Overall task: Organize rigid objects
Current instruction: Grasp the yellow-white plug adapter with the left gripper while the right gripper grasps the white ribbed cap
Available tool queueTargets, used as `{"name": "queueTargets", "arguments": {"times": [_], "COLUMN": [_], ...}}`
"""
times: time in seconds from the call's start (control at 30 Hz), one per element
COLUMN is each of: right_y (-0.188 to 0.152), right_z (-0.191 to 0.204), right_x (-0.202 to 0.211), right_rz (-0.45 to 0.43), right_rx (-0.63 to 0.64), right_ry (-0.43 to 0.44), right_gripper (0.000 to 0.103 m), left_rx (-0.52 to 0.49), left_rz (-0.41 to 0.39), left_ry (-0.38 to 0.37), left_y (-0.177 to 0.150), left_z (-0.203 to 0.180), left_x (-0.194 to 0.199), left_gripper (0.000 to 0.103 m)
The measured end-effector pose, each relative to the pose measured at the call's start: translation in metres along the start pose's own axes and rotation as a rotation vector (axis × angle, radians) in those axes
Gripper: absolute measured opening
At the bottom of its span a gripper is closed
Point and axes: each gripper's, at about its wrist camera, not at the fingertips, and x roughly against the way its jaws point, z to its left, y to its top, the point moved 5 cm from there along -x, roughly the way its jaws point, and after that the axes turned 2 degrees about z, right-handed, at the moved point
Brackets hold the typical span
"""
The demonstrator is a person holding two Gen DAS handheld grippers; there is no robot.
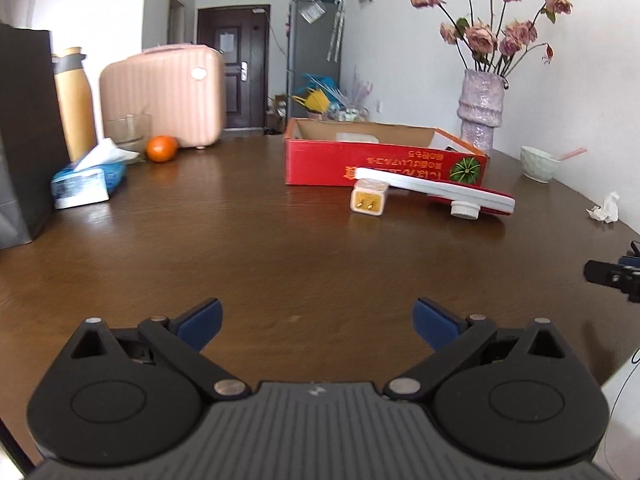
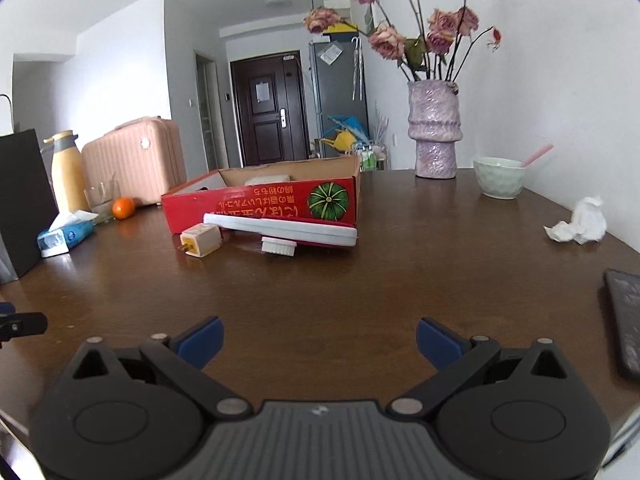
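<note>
both grippers hang low over the near side of the surface [image 1: 280, 240], well back from the work: the left gripper [image 1: 318, 322] and the right gripper [image 2: 319, 342] each have their jaws spread wide with nothing between them. the plug [image 2: 200, 242] lies just in front of the red box [image 2: 260, 204], and the brush [image 2: 280, 230] rests beside it, one end seemingly propped on the plug, though the view is too small to be sure. something pale already sits inside the box. this looks like the approach step; next, one gripper must reach forward, close across the plug or brush handle, and lift it over the box wall.
</note>
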Motion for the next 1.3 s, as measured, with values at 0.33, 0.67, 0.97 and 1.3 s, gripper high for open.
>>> {"name": "queueTargets", "arguments": {"times": [0.33,0.67,0.97,1.3], "right_y": [0.052,0.071,0.073,0.075], "right_z": [0.002,0.025,0.032,0.014], "right_x": [-0.069,-0.153,-0.191,-0.198], "right_rz": [0.056,0.190,0.178,0.172], "right_rx": [0.067,-0.005,-0.079,-0.211], "right_ry": [0.042,0.207,0.143,0.154], "right_gripper": [0.102,0.085,0.055,0.019], "left_rx": [-0.075,-0.074,-0.014,-0.016], "left_rz": [0.030,0.105,0.110,0.158], "left_ry": [-0.064,-0.117,-0.132,-0.180], "left_y": [0.056,0.105,0.117,0.103], "left_z": [-0.033,-0.044,-0.047,-0.046], "left_x": [-0.076,-0.165,-0.225,-0.215], "left_gripper": [0.103,0.103,0.084,0.039]}}
